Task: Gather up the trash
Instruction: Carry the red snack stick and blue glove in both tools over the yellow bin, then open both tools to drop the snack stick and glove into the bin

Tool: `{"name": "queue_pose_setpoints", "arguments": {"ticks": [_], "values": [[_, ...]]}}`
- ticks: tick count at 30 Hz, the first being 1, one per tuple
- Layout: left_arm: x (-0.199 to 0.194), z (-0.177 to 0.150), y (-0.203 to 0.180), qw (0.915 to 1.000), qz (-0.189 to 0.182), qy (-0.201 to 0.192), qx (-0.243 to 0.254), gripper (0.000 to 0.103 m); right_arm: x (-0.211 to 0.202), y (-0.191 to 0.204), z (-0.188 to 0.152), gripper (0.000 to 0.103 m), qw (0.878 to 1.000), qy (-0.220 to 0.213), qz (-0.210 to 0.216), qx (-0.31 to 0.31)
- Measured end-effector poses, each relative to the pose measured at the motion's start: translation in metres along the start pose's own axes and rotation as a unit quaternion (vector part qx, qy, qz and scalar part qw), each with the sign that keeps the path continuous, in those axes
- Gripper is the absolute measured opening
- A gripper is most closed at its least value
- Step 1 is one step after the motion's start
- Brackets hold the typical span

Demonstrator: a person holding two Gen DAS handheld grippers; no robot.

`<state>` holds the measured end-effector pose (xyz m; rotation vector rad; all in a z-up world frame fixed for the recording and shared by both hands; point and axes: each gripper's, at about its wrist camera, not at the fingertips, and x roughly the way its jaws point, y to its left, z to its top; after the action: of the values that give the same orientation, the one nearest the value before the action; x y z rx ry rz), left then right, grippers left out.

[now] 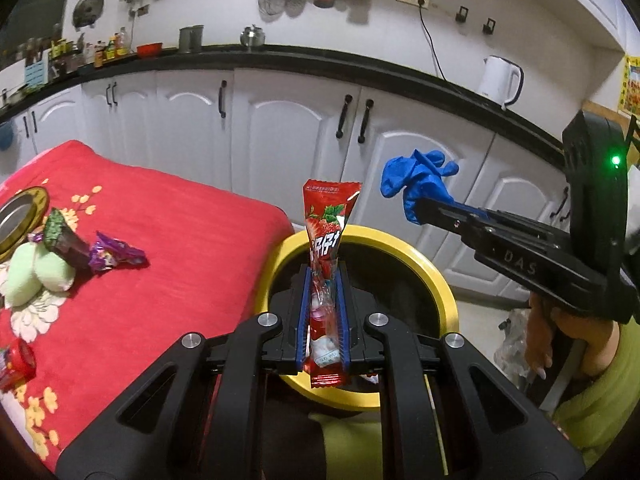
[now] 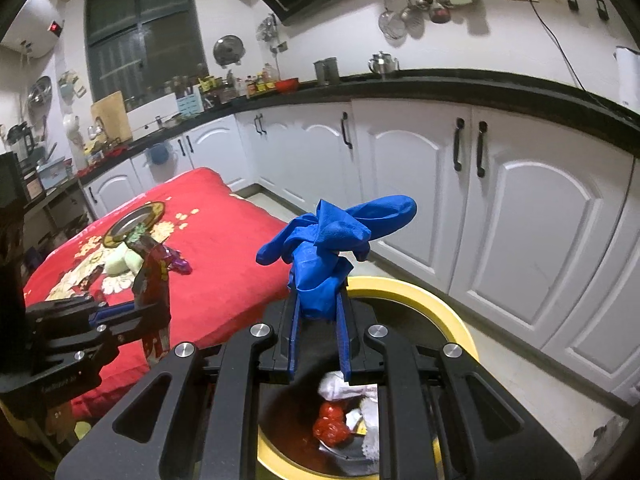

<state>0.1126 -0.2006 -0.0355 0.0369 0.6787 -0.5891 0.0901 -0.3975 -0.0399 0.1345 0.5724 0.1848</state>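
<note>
Your left gripper (image 1: 324,276) is clamped tight on a red strawberry wrapper (image 1: 326,236), which stands upright between the blue pads, right over the yellow-rimmed bin (image 1: 440,280). Your right gripper (image 2: 318,300) has its jaws squeezed on a crumpled blue glove (image 2: 332,236), with the fingers of the glove flopping out past the tips. It sits above the bin's (image 2: 440,304) near edge too. Down inside you can see red and white trash (image 2: 340,412) already piled up. On the red cloth (image 1: 160,220) beside the bin there's a purple wrapper (image 1: 114,256), a dark cone wrapper (image 1: 66,240) and green puffs (image 1: 36,276), just beside a round metal lid (image 1: 20,216).
</note>
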Motion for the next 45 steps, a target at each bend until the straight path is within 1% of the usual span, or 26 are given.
{"name": "queue_pose_setpoints", "arguments": {"ticks": [8, 14, 18, 28, 29, 32, 34, 36, 37, 38, 40, 42, 43, 45], "values": [[0.018, -0.005, -0.011, 0.9998, -0.008, 0.017, 0.010, 0.007, 0.012, -0.017, -0.011, 0.015, 0.999, 0.034, -0.007, 0.011], [0.034, -0.008, -0.015, 0.9992, -0.013, 0.034, 0.014, 0.007, 0.019, -0.028, -0.018, 0.015, 0.998, 0.051, -0.007, 0.020], [0.044, -0.010, -0.018, 0.9988, -0.014, 0.044, 0.019, 0.007, 0.022, -0.035, -0.020, 0.017, 0.998, 0.058, -0.005, 0.027], [0.066, -0.012, -0.025, 0.9975, -0.013, 0.065, 0.026, 0.008, 0.027, -0.048, -0.025, 0.018, 0.996, 0.071, 0.001, 0.044], [0.067, -0.013, -0.024, 0.9975, -0.011, 0.065, 0.026, 0.012, 0.026, -0.050, -0.025, 0.020, 0.996, 0.071, 0.000, 0.047], [0.071, -0.013, -0.024, 0.9974, -0.010, 0.068, 0.021, 0.028, 0.026, -0.055, -0.026, 0.024, 0.996, 0.070, 0.000, 0.054], [0.071, -0.014, -0.024, 0.9974, -0.009, 0.069, 0.020, 0.032, 0.024, -0.058, -0.026, 0.029, 0.996, 0.068, -0.001, 0.058], [0.071, -0.014, -0.024, 0.9975, -0.006, 0.068, 0.020, 0.042, 0.024, -0.060, -0.026, 0.032, 0.996, 0.065, -0.004, 0.061], [0.070, -0.014, -0.023, 0.9976, -0.005, 0.068, 0.016, 0.044, 0.023, -0.062, -0.026, 0.032, 0.996, 0.064, -0.005, 0.063], [0.070, -0.013, -0.022, 0.9976, -0.003, 0.067, 0.014, 0.049, 0.023, -0.063, -0.025, 0.033, 0.996, 0.062, -0.006, 0.065], [0.066, -0.012, -0.019, 0.9979, 0.003, 0.064, 0.009, 0.056, 0.021, -0.065, -0.024, 0.038, 0.996, 0.058, -0.009, 0.067], [0.063, -0.011, -0.016, 0.9982, 0.008, 0.060, 0.003, 0.071, 0.018, -0.065, -0.023, 0.046, 0.996, 0.052, -0.014, 0.069], [0.061, -0.011, -0.015, 0.9982, 0.012, 0.059, -0.001, 0.074, 0.017, -0.065, -0.022, 0.048, 0.996, 0.049, -0.015, 0.069], [0.058, -0.010, -0.012, 0.9981, 0.018, 0.058, -0.006, 0.089, 0.015, -0.065, -0.021, 0.055, 0.996, 0.045, -0.018, 0.069]]}}
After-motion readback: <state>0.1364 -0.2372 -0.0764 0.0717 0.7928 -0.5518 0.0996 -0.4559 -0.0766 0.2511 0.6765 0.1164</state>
